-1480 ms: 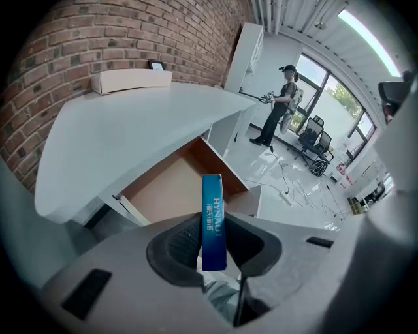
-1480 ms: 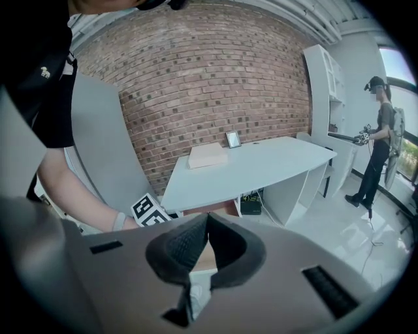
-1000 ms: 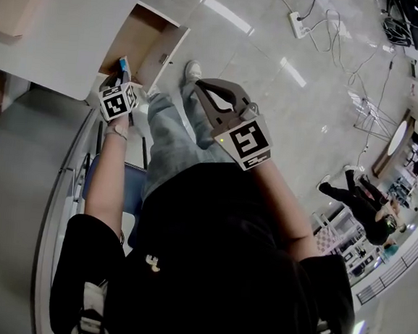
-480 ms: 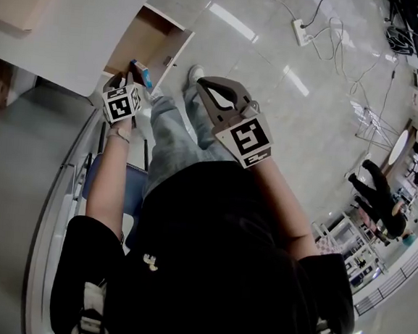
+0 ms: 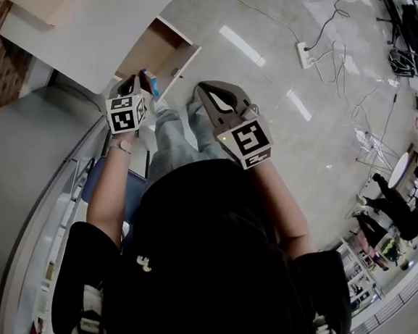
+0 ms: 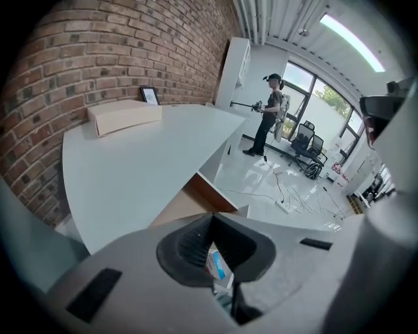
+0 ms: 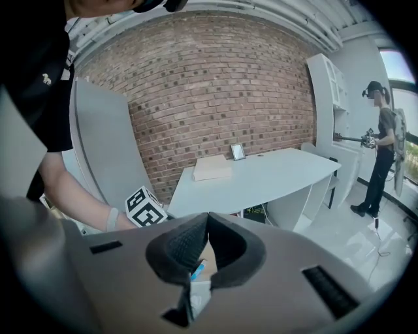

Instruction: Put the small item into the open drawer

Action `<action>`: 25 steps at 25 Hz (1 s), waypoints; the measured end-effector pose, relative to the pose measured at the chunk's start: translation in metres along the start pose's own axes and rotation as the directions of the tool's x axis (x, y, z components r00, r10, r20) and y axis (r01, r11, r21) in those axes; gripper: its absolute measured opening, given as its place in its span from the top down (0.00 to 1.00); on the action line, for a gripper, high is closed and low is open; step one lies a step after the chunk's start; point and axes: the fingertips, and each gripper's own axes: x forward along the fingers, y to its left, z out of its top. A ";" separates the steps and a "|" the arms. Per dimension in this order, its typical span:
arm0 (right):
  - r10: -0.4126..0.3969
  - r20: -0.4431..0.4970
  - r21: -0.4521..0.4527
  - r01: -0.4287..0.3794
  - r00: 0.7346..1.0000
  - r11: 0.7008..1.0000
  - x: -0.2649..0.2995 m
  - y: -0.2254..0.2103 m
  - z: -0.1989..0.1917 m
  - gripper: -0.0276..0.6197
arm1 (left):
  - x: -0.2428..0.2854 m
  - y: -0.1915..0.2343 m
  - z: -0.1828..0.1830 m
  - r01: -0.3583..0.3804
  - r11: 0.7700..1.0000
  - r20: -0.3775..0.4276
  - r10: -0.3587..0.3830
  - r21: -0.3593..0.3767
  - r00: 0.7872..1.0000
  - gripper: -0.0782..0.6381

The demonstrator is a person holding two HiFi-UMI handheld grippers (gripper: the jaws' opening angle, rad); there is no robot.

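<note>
The small box (image 5: 150, 84) is being pinched by the left gripper (image 5: 136, 82) beside the open drawer (image 5: 155, 51), the right gripper (image 5: 214, 96) being held closed and empty, and a fall to the floor is being risked if the box is let go short of the drawer front.

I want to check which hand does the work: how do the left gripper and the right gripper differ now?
The left gripper holds a small blue-and-white box between its jaws; the right gripper holds nothing. The left gripper is close to the open drawer; the right gripper is farther from it. Both have their jaws closed.
</note>
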 end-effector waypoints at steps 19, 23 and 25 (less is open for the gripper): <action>0.079 0.153 -0.068 -0.069 0.985 0.995 -0.030 -0.005 0.061 0.94 | -0.169 -0.062 0.133 0.033 0.991 0.335 -0.074 0.129 0.939 0.89; 0.110 0.181 -0.085 -0.096 0.977 0.992 -0.033 -0.001 0.074 0.94 | -0.198 -0.073 0.148 0.047 0.989 0.392 -0.098 0.139 0.915 0.89; 0.125 0.201 -0.099 -0.107 0.972 0.989 -0.036 0.000 0.083 0.94 | -0.212 -0.077 0.155 0.042 0.989 0.424 -0.099 0.141 0.900 0.89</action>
